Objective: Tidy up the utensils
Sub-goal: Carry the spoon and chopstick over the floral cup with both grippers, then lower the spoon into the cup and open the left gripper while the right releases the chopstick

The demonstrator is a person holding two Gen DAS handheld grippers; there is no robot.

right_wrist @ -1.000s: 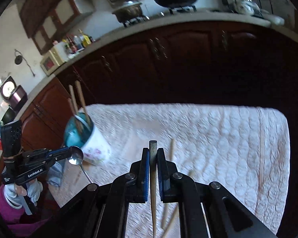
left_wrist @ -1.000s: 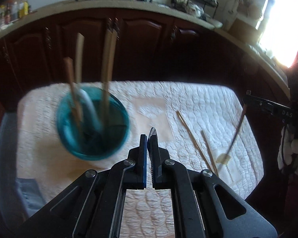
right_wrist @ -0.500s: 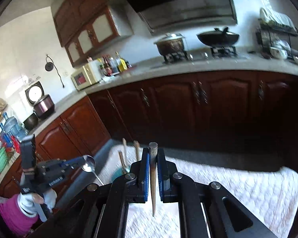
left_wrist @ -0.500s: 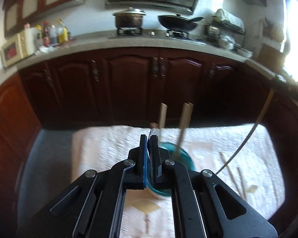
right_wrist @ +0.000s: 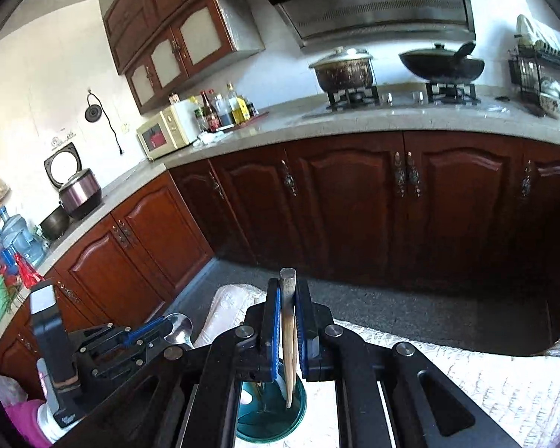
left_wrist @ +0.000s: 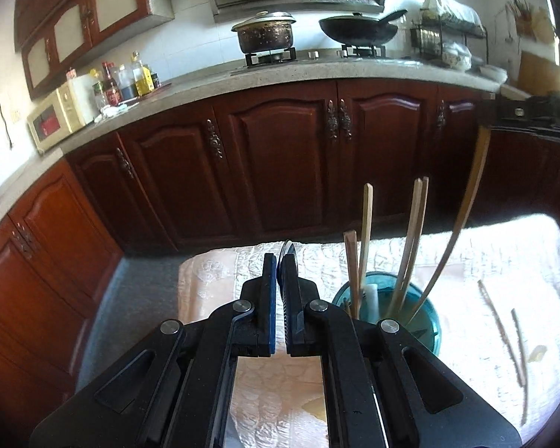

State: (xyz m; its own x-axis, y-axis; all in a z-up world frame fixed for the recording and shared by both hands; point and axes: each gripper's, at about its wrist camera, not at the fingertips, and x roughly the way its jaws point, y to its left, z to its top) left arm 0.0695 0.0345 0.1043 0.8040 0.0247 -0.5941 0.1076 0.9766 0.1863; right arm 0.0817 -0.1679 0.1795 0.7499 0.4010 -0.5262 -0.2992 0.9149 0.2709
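A teal cup [left_wrist: 427, 323] stands on the white quilted cloth [left_wrist: 504, 246] with several wooden chopsticks [left_wrist: 366, 231] upright in it. My right gripper [right_wrist: 287, 298] is shut on one long wooden chopstick [right_wrist: 288, 336], and the stick's lower end reaches into the cup's mouth [right_wrist: 268, 422]. In the left wrist view that gripper [left_wrist: 483, 121] is high at the right, the held chopstick [left_wrist: 466, 216] slanting down into the cup. My left gripper [left_wrist: 279, 261] is shut on a metal spoon [left_wrist: 288, 248], left of the cup. The right wrist view shows the spoon's bowl [right_wrist: 181, 330] past the left gripper [right_wrist: 168, 330].
Two loose chopsticks [left_wrist: 504, 328] and a small pale piece [left_wrist: 535, 352] lie on the cloth right of the cup. Dark wooden cabinets [left_wrist: 280, 168] and a stone counter with a pot [left_wrist: 267, 33] and a wok stand behind the table. A grey floor lies in between.
Both grippers rose and tipped upward, bringing the kitchen into view. The right gripper carried its chopstick from above the cloth to the cup. In the left view the cup shifted from left to right.
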